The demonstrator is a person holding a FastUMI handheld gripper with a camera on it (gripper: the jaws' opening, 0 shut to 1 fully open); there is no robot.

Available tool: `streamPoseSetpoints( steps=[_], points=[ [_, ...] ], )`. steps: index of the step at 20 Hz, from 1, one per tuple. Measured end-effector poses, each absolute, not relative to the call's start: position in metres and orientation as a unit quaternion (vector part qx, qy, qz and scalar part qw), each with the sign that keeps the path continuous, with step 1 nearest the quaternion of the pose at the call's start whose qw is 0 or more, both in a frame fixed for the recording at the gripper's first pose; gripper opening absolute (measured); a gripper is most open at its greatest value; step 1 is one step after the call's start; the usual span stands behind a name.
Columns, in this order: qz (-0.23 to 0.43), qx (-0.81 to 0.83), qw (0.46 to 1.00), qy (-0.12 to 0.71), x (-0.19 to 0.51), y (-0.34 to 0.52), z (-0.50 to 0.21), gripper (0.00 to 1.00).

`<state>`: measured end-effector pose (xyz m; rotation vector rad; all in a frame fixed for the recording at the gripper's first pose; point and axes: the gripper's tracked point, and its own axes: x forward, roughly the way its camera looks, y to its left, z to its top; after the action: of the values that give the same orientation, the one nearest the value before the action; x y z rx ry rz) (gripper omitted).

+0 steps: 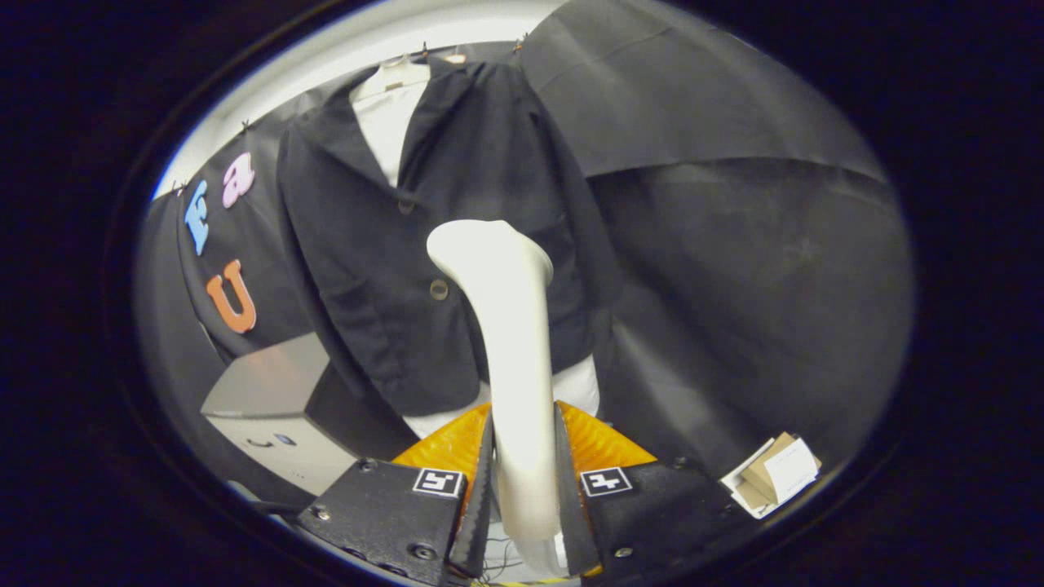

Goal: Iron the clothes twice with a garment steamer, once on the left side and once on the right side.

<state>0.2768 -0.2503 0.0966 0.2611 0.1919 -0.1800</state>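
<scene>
Gripper view, nearest part first: gripper [524, 481] closed on the handle of the garment steamer [514, 359], one finger pressing each side of it. Steamer white, rising upright from between the fingers, bending near its top toward the clothes, head just ahead of the jacket front. Thin cables [497, 562] visible low down, below the handle. Contact between steamer head and cloth not possible to judge.

To the right of the fingers, lower down, a small stack of cards and paper [773, 474] lying against the dark cloth. To the left of the fingers, a pale box-like unit [273, 408] with a flat grey top, standing near the booth wall.

Beyond the steamer: dark jacket [457, 236] hanging on a white dress form [390, 114], buttoned, two buttons [439, 289] seen along the front edge. Steamer head at about the level of the lower button, slightly to its right. White base of the form showing under the jacket hem, behind the handle.

Farthest: black cloth wall [734, 244] all around, pinned at the top edge with small clips [424, 50], and a bright pale surface above it.
</scene>
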Motion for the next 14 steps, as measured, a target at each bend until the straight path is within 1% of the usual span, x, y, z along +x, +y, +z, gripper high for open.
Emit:
streamPoseSetpoints(
  steps=[3, 10, 12, 14],
  points=[
    [-0.086, 0.138, 0.985, 0.054, 0.276, -0.262, 0.151, 0.39],
    [-0.079, 0.138, 0.986, -0.043, 0.304, -0.283, 0.282, 0.39],
    [-0.079, 0.129, 0.987, -0.063, 0.312, -0.283, 0.311, 0.39],
    [-0.08, 0.12, 0.987, -0.076, 0.313, -0.287, 0.321, 0.39]
  ],
)
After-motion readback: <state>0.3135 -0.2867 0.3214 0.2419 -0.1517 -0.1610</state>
